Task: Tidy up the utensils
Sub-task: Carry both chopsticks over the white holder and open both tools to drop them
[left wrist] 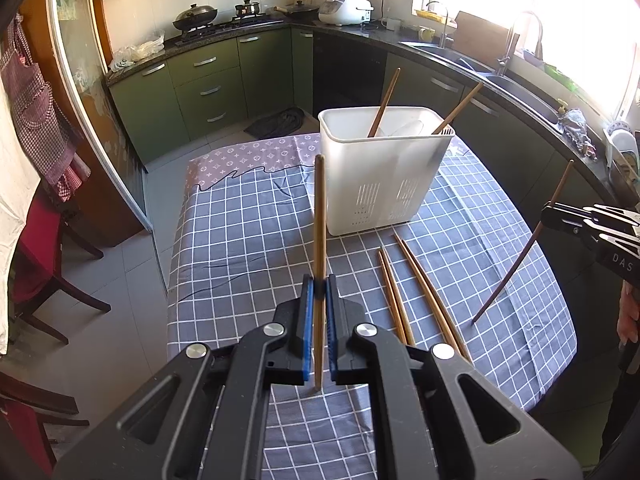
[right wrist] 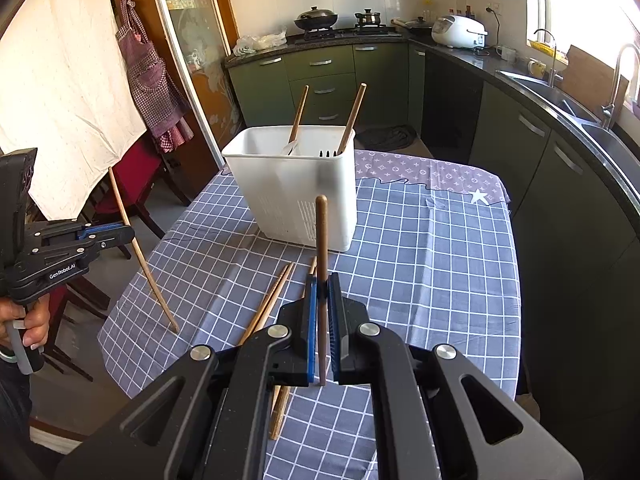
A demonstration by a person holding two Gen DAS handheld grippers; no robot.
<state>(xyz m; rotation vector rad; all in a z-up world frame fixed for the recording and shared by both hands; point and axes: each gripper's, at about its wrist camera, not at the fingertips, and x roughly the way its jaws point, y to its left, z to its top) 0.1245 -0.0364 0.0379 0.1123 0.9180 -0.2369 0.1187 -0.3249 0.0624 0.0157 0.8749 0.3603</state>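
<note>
Chopsticks stand nearly upright, one clamped in each closed gripper: left gripper [left wrist: 319,288] holds the light chopstick [left wrist: 319,216], right gripper [right wrist: 322,285] the dark chopstick [right wrist: 321,232]. White holder [left wrist: 380,172] sits on the far side, nearer the left gripper.

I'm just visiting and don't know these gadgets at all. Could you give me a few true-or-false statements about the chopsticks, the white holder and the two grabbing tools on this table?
1. Each tool grips one chopstick. True: the left gripper and the right gripper each pinch one between their fingers.
2. The white holder is empty. False: two chopsticks already stand in it.
3. Loose chopsticks lie on the checked tablecloth. True.
4. The holder has tipped onto its side. False: it stands upright.
5. The table is covered with a plain red cloth. False: it is blue-grey with white checks.
</note>
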